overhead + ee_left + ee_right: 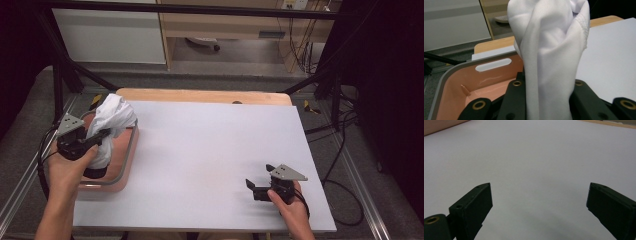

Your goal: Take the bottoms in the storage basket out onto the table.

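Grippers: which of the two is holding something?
The left gripper is, over the pink bin. Its jaws are shut on a bunched white cloth. The right gripper has its jaws wide apart over the bare white table, with nothing between them.

Our arms are bare. We carry two black grippers, left gripper [96,136] at nine o'clock, right gripper [256,188] at five, each topped by a grey triangular plate, with brass-ringed screw holes and black cables.
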Tool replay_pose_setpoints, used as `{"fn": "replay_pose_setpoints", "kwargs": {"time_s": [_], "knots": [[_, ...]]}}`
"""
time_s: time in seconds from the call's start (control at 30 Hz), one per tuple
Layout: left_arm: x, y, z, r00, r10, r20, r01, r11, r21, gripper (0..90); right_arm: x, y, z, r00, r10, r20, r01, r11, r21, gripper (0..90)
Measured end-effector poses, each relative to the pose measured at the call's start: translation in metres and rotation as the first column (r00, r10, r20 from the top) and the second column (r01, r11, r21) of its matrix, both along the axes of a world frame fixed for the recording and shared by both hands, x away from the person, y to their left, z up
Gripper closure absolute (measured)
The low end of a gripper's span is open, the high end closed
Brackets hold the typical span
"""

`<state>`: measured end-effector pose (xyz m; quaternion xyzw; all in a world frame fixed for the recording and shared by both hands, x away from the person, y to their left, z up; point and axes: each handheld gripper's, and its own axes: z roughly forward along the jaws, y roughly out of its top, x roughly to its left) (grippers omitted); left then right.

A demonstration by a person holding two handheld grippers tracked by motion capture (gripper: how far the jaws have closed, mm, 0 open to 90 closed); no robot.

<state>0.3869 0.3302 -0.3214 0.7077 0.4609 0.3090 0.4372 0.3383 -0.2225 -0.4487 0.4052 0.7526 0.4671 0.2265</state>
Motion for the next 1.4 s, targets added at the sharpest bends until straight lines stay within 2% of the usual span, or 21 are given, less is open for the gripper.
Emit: {"fn": "replay_pose_setpoints", "kwargs": {"time_s": [0.13, 0.23, 0.43, 0.6, 0.83, 0.93, 1.2, 1.37, 1.4], "knots": [[-0.003, -0.003, 0.003, 1.0, -0.007, 0.004, 0.007, 0.9999, -0.01, 76.2, 0.0, 0.001, 0.0, 1.0, 0.003, -0.002, -0.003, 1.0, -0.001, 6.3], [-0.005, -0.01, 0.005, 0.9997, -0.023, 0.011, 0.023, 0.9997, 0.005, 76.1, 0.001, 0.001, -0.001, 1.0, 0.005, -0.003, -0.005, 1.0, -0.002, 6.3], [-0.008, -0.021, 0.011, 0.9981, -0.056, 0.026, 0.055, 0.9984, 0.006, 76.1, 0.001, 0.003, -0.001, 0.9999, 0.013, -0.005, -0.013, 1.0, -0.007, 6.2], [-0.01, -0.028, 0.011, 0.9963, -0.084, 0.02, 0.084, 0.9965, -0.005, 76.1, 0.0, 0.003, 0.0, 0.9999, 0.011, -0.002, -0.011, 1.0, -0.007, 6.2], [-0.009, -0.039, 0.005, 0.993, -0.118, 0.01, 0.117, 0.9928, 0.023, 76.1, 0.003, 0.003, -0.002, 0.9998, 0.008, -0.017, -0.008, 1.0, -0.006, 6.0], [-0.011, -0.044, 0.007, 0.992, -0.125, 0.017, 0.125, 0.9919, 0.026, 76.1, 0.002, 0.003, -0.002, 0.9998, 0.011, -0.016, -0.011, 1.0, -0.01, 6.0], [-0.018, -0.053, 0.017, 0.9857, -0.163, 0.042, 0.163, 0.9865, -0.004, 76.0, 0.001, 0.003, 0.0, 0.9998, 0.017, -0.007, -0.017, 1.0, -0.009, 5.9], [-0.02, -0.062, 0.017, 0.9822, -0.184, 0.038, 0.184, 0.9829, -0.003, 76.1, 0.001, 0.002, 0.0, 0.9999, 0.014, -0.005, -0.014, 1.0, -0.004, 5.8], [-0.021, -0.064, 0.017, 0.9811, -0.19, 0.036, 0.19, 0.9817, -0.002, 76.1, 0.001, 0.0, 0.002, 1.0, 0.001, -0.002, -0.001, 1.0, 0.011, 5.7]]}}
